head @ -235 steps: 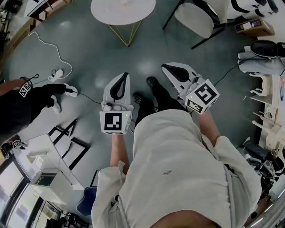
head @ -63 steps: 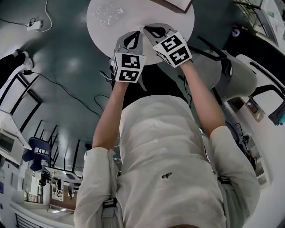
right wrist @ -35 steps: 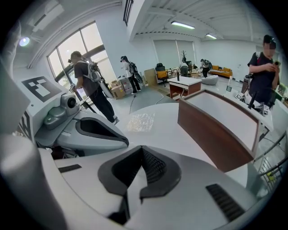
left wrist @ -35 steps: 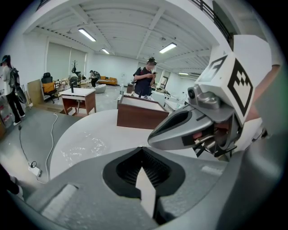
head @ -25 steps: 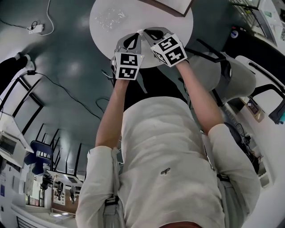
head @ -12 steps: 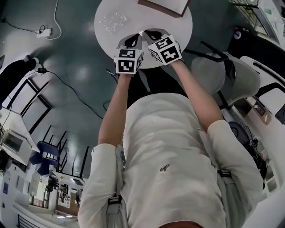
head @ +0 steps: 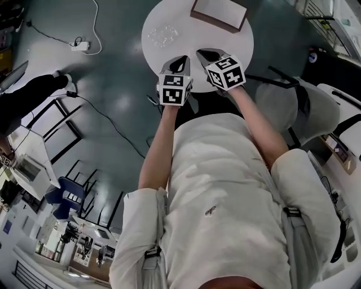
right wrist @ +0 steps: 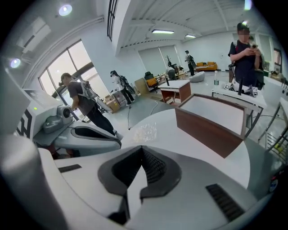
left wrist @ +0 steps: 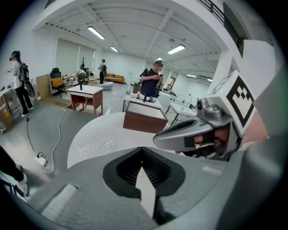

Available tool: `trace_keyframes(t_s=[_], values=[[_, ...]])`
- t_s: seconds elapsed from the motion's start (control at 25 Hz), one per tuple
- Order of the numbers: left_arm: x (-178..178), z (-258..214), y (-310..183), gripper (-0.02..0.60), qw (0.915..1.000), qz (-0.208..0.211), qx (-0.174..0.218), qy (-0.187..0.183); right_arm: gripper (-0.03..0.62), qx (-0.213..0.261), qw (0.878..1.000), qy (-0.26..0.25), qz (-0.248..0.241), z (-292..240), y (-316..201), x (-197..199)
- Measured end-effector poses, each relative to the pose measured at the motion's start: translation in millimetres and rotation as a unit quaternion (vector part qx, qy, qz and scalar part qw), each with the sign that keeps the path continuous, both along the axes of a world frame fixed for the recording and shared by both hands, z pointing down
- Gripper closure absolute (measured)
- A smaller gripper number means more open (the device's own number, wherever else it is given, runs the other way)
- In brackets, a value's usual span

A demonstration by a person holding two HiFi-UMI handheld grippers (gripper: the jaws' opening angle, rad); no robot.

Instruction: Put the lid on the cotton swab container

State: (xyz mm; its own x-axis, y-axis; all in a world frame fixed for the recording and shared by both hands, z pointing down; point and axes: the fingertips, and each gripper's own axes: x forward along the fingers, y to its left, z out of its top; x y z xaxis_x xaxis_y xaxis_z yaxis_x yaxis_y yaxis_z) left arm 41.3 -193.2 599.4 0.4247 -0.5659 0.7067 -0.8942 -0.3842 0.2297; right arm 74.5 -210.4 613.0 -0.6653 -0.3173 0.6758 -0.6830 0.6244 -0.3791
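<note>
**Both grippers empty, the clear thing ahead and to the left**

We hold the left gripper (left wrist: 143, 155) and the right gripper (right wrist: 142, 150) side by side over the near edge of the round white counter (head: 189, 28). On each one the jaws are pressed together at the tips, and nothing is between them.

The only small thing on the counter is a clear plastic thing (head: 162, 35). We judge it belongs to the cotton swab task, but it is too small to tell if it is the container, the lid or both, and we cannot tell its long axis. It lies well apart from both jaws, forward and to their left. The left gripper is nearer to it. A brown-walled box (head: 219, 12) stands at the far side, more in front of the right gripper.

We think the next move is a reach forward and left, with the jaws opened first.
</note>
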Motion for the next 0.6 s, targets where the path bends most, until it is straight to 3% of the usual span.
trace_keyframes(t_s=[0.2,0.6], values=[[-13,-20,10,0.574,0.9999,0.003,0.015,-0.007,0.588,0.008,1.000,-0.007,-0.006,-17,11,-3],[-38,-45,26,0.574,0.9983,0.043,0.038,-0.005,0.588,0.036,0.998,0.000,0.046,-52,25,-4]])
